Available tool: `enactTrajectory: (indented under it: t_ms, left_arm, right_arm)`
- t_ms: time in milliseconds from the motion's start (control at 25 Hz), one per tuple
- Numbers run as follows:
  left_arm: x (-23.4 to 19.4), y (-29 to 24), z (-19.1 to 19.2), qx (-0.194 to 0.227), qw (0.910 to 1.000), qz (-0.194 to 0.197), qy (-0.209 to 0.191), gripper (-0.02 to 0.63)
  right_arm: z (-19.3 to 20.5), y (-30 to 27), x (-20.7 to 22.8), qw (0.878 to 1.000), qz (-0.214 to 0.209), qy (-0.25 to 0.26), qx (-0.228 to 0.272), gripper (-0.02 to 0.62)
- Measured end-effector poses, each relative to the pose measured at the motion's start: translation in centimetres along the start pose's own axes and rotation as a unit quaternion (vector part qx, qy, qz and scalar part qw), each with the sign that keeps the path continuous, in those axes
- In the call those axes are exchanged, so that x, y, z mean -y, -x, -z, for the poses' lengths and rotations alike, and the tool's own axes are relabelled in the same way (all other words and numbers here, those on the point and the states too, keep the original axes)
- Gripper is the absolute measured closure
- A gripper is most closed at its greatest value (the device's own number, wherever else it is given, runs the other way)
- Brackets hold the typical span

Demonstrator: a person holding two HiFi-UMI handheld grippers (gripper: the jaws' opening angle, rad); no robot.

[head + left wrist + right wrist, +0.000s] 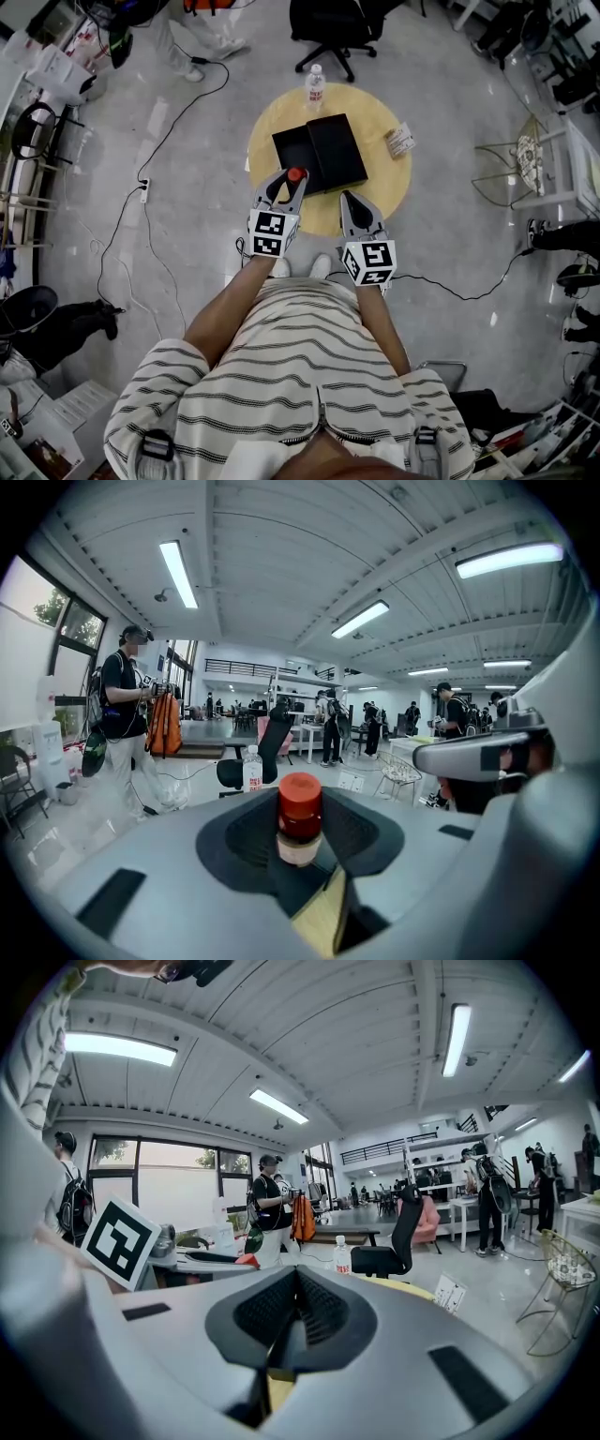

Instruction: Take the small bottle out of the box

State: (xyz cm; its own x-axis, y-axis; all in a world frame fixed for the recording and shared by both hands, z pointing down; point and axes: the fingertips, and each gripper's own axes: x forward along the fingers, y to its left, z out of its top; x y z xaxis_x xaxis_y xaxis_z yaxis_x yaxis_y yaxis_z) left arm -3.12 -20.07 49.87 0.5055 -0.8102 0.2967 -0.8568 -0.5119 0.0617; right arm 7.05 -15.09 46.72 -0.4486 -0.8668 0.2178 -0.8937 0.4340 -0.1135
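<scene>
The small bottle (294, 174) has a red cap and a pale body. My left gripper (292, 182) is shut on it, just off the near left corner of the black box (319, 152). In the left gripper view the bottle (299, 819) stands upright between the dark pads, cap on top. The box lies open on the round yellow table (379, 120), its two black halves side by side. My right gripper (348, 198) hovers at the box's near right edge, shut with nothing in it; its pads (319, 1309) meet in the right gripper view.
A clear water bottle (315, 87) stands at the table's far edge, and a small card (401, 141) lies at its right. A black office chair (333, 28) is beyond the table. A wire chair (511, 169) stands right. Cables (141, 187) cross the floor. People stand around the room.
</scene>
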Motion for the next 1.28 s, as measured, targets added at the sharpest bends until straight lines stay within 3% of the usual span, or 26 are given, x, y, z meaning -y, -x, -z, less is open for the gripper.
enactTrajectory:
  t_ms: [1280]
  left_arm:
    - [0.5, 2.0, -0.2, 0.013, 0.9999, 0.007, -0.005, 0.457]
  right_arm:
    - [-0.7, 0.1, -0.7, 1.0, 0.005, 0.013, 0.007, 0.584]
